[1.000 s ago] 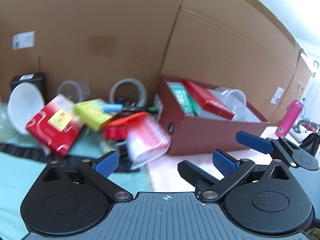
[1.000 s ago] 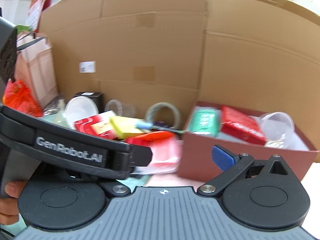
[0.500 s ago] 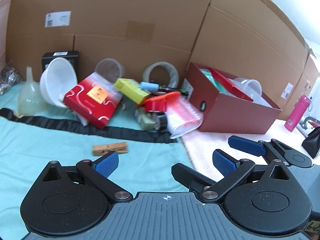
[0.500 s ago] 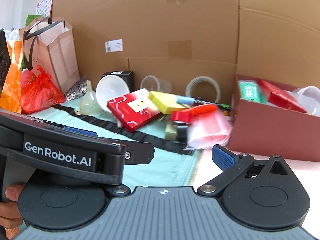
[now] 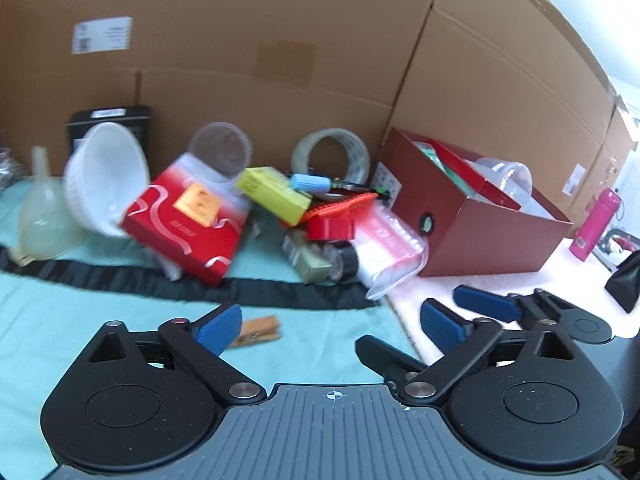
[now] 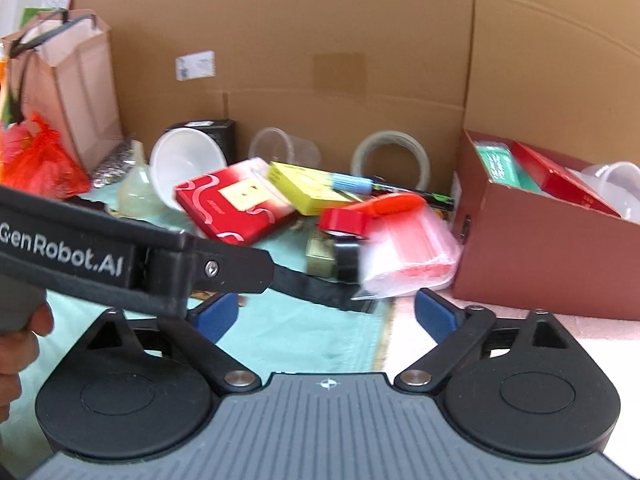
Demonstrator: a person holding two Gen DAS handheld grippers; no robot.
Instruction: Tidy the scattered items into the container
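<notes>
A wall of brown cardboard fills the view from 9 o'clock round to 3 o'clock. Below it the worktop is covered by a teal cloth with a black band across it.

The container, a dark red box, sits at 2 o'clock in the left wrist view and 3 o'clock in the right wrist view. It already holds a green packet, a red packet and a clear plastic cup.

The scattered items lie in a heap just left of the box. A clear bag with red contents touches the box's near corner. At 11 o'clock a white bowl lies on its side beside a translucent funnel, with a red patterned box leaning against it. A tape roll stands on edge against the cardboard at 12 o'clock. A yellow box rests tilted on the heap, and a wooden clothespin lies alone on the cloth, near the camera.

The left hand-held gripper is spread wide and empty, as is the right hand-held gripper; both hover short of the heap. A pink bottle stands well right of the box.
</notes>
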